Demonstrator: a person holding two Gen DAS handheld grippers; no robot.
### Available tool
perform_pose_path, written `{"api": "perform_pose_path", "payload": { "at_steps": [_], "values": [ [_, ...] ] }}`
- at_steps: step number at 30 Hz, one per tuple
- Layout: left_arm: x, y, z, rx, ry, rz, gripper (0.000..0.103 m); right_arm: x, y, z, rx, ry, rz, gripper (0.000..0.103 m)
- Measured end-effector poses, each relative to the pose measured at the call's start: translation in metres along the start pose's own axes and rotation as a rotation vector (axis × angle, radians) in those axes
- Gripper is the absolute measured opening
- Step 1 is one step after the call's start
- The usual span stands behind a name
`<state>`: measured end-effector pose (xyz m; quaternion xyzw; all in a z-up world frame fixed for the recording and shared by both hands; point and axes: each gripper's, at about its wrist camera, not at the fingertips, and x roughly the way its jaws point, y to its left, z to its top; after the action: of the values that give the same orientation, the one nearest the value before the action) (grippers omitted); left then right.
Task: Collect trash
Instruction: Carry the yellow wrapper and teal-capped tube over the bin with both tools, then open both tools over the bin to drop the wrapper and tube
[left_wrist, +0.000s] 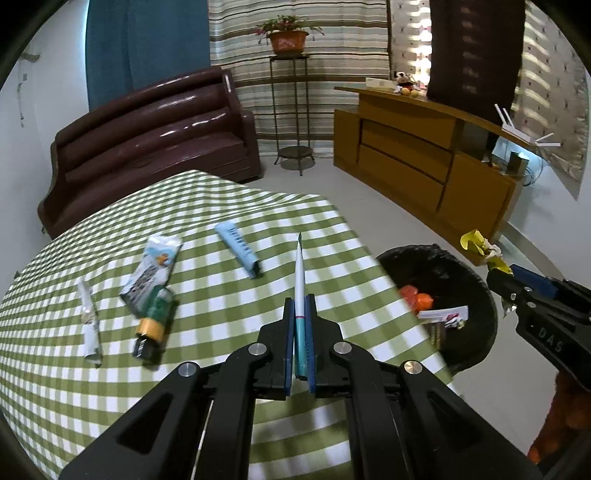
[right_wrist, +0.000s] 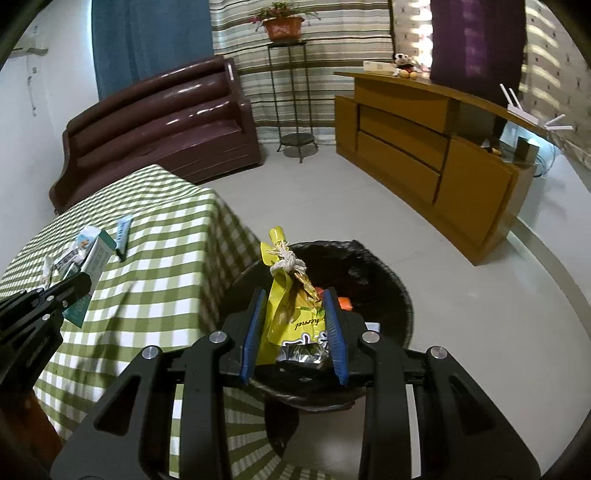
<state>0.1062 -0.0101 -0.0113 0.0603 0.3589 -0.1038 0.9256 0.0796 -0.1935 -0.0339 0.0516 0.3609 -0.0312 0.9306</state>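
Yellow snack bag (right_wrist: 291, 314) is sitting gripped in the right tool (right_wrist: 295, 325) over the bin (right_wrist: 399, 295); the left tool (left_wrist: 300, 332) is clamping a flat carton (left_wrist: 300, 295), while four pieces are waiting on the worktop (left_wrist: 207, 288).

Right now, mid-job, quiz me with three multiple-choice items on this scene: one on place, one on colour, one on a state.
1. Where is the bin?
A. on the table
B. on the floor beside the table
C. on the sofa

2. What colour is the snack bag in the right hand-held gripper?
A. yellow
B. red
C. blue

3. What is the left hand-held gripper doing?
A. open and empty
B. shut on a flat teal-and-white carton
C. shut on a bottle

Key: 1 B, the black-lined bin stands on the tiles by the checked table. 2 A, a yellow bag tied with string sits between the blue pads. 3 B, the carton stands edge-on between the closed pads.
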Motion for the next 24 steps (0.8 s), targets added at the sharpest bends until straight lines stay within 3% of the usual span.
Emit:
{"api": "perform_pose_path", "payload": {
  "at_steps": [16,24],
  "values": [
    [0.03,-0.069,0.026,0.111,-0.015,-0.096,0.006,0.008,-0.042,0.004,0.076,-0.009,-0.071,0.031],
    [0.052,-0.088,0.032,0.147,0.004,-0.097,0.006,0.017,-0.055,0.008,0.106,-0.014,-0.074,0.031]
  ]
}}
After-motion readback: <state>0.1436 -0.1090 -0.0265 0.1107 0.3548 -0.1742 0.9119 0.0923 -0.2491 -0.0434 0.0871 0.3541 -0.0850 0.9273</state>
